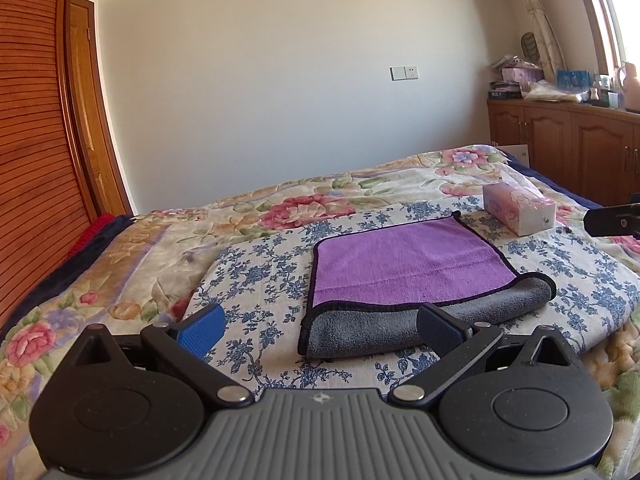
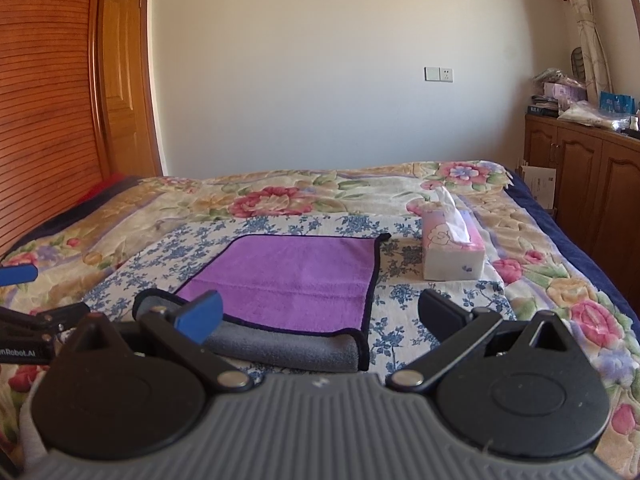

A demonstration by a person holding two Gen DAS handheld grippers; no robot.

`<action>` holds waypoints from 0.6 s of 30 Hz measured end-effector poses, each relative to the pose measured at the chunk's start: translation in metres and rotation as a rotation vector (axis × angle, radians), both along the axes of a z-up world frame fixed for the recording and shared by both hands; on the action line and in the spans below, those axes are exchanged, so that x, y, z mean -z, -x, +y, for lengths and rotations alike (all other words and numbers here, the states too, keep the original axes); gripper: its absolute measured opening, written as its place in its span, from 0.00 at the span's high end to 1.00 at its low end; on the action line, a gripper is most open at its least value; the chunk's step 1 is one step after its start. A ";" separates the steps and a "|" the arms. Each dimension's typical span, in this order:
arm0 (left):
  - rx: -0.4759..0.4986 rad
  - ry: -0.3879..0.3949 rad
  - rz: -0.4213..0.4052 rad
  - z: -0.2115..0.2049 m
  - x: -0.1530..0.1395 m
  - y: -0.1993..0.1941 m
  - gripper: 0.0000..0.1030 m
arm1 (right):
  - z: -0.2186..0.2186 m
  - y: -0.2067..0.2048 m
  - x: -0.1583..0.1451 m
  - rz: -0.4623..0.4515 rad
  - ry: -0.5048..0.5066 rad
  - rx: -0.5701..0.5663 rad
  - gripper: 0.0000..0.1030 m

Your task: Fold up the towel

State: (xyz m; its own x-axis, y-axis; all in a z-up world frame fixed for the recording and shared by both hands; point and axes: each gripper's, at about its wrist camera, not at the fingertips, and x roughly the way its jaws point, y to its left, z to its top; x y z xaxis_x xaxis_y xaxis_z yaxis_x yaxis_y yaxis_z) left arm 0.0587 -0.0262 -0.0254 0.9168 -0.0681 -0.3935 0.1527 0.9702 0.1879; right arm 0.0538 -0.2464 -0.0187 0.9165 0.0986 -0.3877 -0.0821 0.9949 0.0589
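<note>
A towel, purple [image 1: 404,260] on top and grey underneath, lies folded in half on a blue-flowered cloth [image 1: 260,272] on the bed. Its grey fold faces me. It also shows in the right wrist view [image 2: 296,280]. My left gripper [image 1: 320,330] is open and empty, just in front of the towel's near left corner. My right gripper [image 2: 320,318] is open and empty, in front of the towel's near right corner. The left gripper's blue fingertip [image 2: 16,274] shows at the left edge of the right wrist view.
A pink tissue box [image 2: 452,252] stands on the bed right of the towel; it also shows in the left wrist view [image 1: 520,208]. A wooden headboard [image 1: 32,160] is at left. A wooden cabinet [image 1: 568,144] with clutter stands at right.
</note>
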 end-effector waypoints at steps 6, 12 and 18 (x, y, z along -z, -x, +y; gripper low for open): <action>0.005 0.002 0.018 -0.002 0.004 -0.012 0.00 | -0.001 -0.008 0.001 -0.006 0.008 0.012 0.00; 0.011 -0.002 0.031 -0.004 0.009 -0.027 0.00 | -0.001 -0.016 0.005 0.004 0.019 0.006 0.00; 0.012 0.002 0.053 -0.003 0.015 -0.043 0.00 | 0.004 -0.024 0.008 0.015 0.044 -0.017 0.00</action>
